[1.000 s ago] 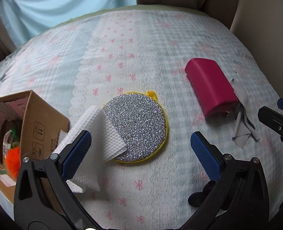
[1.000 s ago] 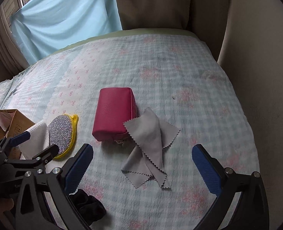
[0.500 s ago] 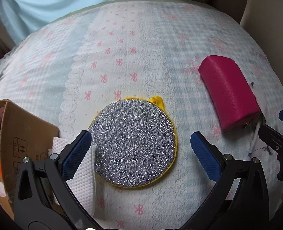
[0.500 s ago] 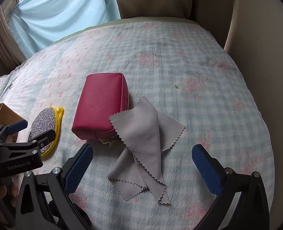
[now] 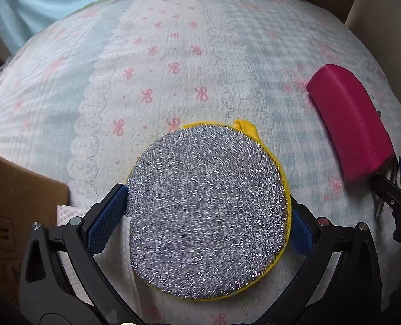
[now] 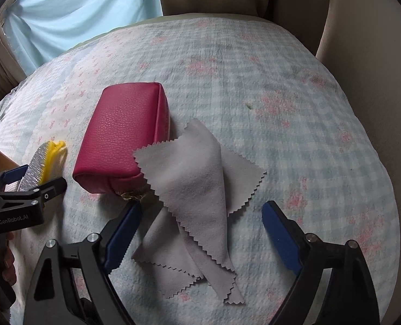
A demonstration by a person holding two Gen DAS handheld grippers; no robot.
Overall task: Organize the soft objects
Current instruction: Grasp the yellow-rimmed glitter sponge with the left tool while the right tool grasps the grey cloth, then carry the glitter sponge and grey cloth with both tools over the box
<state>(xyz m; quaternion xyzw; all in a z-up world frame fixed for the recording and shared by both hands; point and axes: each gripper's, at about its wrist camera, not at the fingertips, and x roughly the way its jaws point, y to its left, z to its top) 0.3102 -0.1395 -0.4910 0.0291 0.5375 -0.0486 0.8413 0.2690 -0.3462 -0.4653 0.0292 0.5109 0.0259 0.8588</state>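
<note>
A round silver scrub pad with a yellow rim [image 5: 207,211] lies on the patterned bedspread. My left gripper [image 5: 205,223] is open with its blue pads on either side of the pad, at or near its edges. It also shows in the right wrist view [image 6: 37,176]. A crumpled grey cloth with zigzag edges [image 6: 197,205] lies beside a pink pouch [image 6: 124,135]. My right gripper [image 6: 200,238] is open, with its fingers on either side of the cloth's near part.
A cardboard box [image 5: 13,203] stands at the left, with a white textured cloth [image 5: 111,243] between it and the pad. Beige cushions [image 6: 363,54] rise at the right and back. A light blue curtain [image 6: 78,8] hangs behind the bed.
Both grippers have moved forward and down. The left one has narrowed around the silver pad. The right one has narrowed around the grey cloth.
</note>
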